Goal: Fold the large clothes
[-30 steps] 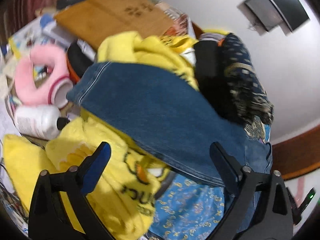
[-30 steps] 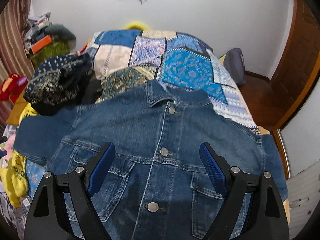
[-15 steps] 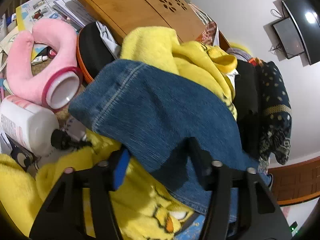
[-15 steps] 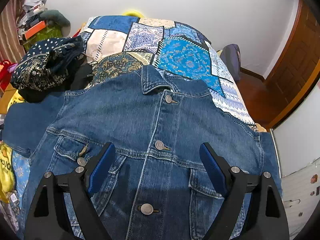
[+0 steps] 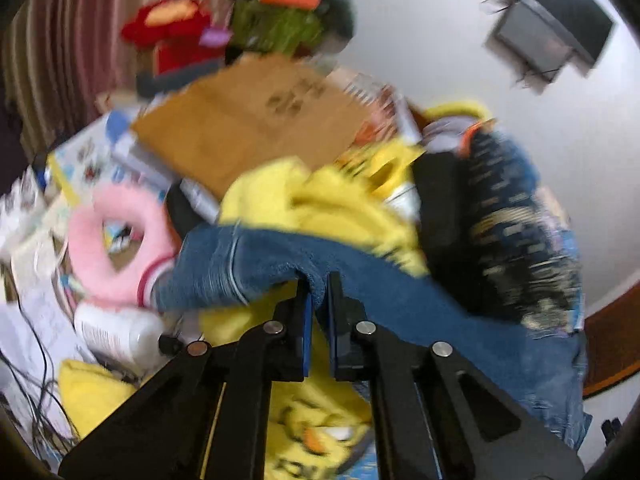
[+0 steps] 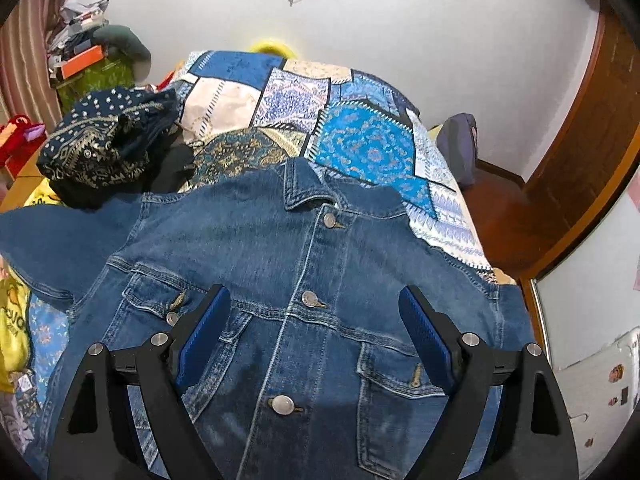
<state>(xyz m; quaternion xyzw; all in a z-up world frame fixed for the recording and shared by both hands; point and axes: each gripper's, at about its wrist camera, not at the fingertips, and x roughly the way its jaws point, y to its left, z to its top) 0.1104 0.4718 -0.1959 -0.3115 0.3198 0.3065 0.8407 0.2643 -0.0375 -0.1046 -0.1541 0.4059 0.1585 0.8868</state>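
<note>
Since a second ago the left gripper [image 5: 318,300] has closed its fingers on the sleeve [image 5: 256,264] of the denim jacket [image 6: 312,288], which lies face-up on the bed [image 6: 360,136]. Right gripper [image 6: 314,336] hovers open above the chest. Judged step: folding the sleeve inward; next, carry it across the front.

My right tool [image 6: 314,336] hangs open above the denim jacket [image 6: 296,280], which lies front up and buttoned on the bed's patchwork quilt [image 6: 360,140]. A dark patterned garment [image 6: 108,148] is heaped beside the jacket's shoulder, and yellow fabric [image 6: 14,312] shows under its sleeve.
</note>
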